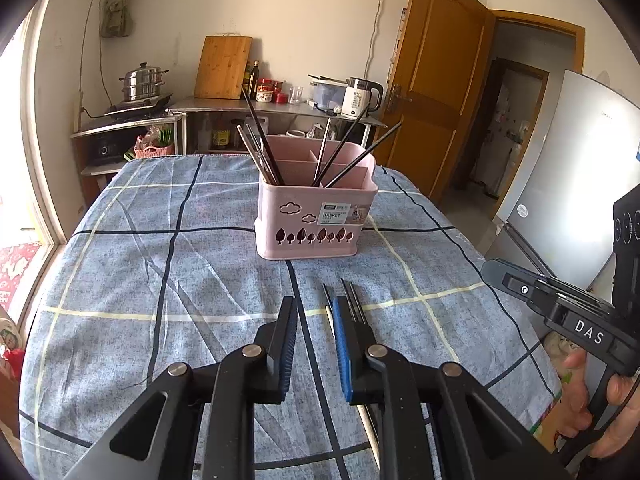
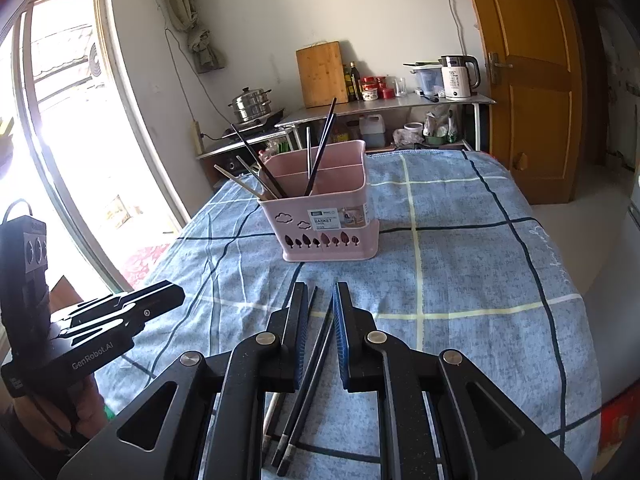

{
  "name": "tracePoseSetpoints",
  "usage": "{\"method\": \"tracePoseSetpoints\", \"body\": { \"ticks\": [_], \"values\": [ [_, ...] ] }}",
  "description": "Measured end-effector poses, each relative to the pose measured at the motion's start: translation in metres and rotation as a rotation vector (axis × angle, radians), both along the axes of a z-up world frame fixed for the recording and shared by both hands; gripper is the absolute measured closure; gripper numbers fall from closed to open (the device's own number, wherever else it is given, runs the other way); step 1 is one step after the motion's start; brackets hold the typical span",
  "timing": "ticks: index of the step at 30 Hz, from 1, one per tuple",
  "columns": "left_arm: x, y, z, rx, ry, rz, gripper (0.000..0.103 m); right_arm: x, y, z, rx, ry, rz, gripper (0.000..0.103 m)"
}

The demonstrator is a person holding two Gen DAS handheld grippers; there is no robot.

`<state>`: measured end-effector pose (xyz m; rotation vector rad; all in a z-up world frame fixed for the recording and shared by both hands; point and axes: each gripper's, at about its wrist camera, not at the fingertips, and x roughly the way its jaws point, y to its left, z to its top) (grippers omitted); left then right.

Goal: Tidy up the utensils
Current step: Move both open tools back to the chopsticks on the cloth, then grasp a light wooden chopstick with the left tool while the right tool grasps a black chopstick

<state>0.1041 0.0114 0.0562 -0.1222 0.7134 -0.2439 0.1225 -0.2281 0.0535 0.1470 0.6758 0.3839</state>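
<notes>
Step in hand: pickup of loose chopsticks for sorting into the pink basket [image 1: 316,216]. The basket stands upright near the middle of the checked tablecloth [image 1: 160,240] and already holds several chopsticks leaning in its compartments, some to the left, some to the right.

Loose chopsticks [image 2: 310,364] lie flat on the cloth on the near side of the basket, apart from it. Their long axes run roughly from the camera toward the basket. In the right wrist view the capped ends lie nearest the camera and the far ends point at the basket. A paler stick [image 1: 329,322] lies just beside the dark ones.

The right gripper [image 2: 320,300] is poised low over the dark pair, its jaws parted narrowly with the sticks showing in the gap. The pads do not appear to press on them, though the steep view leaves it uncertain whether the tips touch the cloth or the sticks.

The left gripper [image 1: 314,306] hangs over the same group, jaws slightly apart and holding nothing. The sticks lie at and beyond its right-hand pad rather than squarely in the gap.

Next move, as judged: one gripper must settle its pads across the shafts, clench, and lift. The sticks are thin and will likely roll or scissor apart. They must then be tipped upright for a basket compartment.
</notes>
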Motion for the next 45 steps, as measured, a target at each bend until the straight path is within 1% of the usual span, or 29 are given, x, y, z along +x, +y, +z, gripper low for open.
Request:
{"method": "tracePoseSetpoints", "body": {
  "ticks": [5,9,10,16,22,28,32,35,41,45],
  "values": [
    [0.009,-0.005,-0.018,0.003,0.048,-0.013,0.085,0.006,0.001,-0.011,0.001,0.028,0.002,0.089],
    [0.023,-0.011,-0.038,0.0,0.102,-0.027,0.073,0.011,0.001,-0.021,0.003,0.059,0.002,0.084],
    [0.027,-0.013,-0.045,0.005,0.116,-0.027,0.072,0.012,0.001,-0.024,0.002,0.066,0.002,0.084],
    [0.058,-0.026,-0.076,0.04,0.18,-0.024,0.072,0.019,0.0,-0.039,-0.002,0.104,0.005,0.084],
    [0.094,-0.031,-0.093,0.059,0.217,0.009,0.072,0.028,-0.002,-0.05,0.001,0.135,0.002,0.084],
    [0.12,-0.046,-0.108,0.092,0.256,0.004,0.072,0.036,-0.006,-0.06,0.005,0.16,-0.007,0.084],
    [0.123,-0.056,-0.11,0.107,0.245,-0.016,0.071,0.041,-0.011,-0.064,0.009,0.169,-0.017,0.084],
    [0.121,-0.062,-0.11,0.115,0.242,-0.023,0.068,0.044,-0.013,-0.066,0.015,0.177,-0.02,0.084],
    [0.107,-0.063,-0.11,0.096,0.251,-0.03,0.066,0.043,-0.013,-0.068,0.019,0.179,-0.017,0.084],
    [0.089,-0.069,-0.112,0.158,0.218,-0.03,0.065,0.043,-0.011,-0.067,0.019,0.179,-0.015,0.084]
  ]
}}
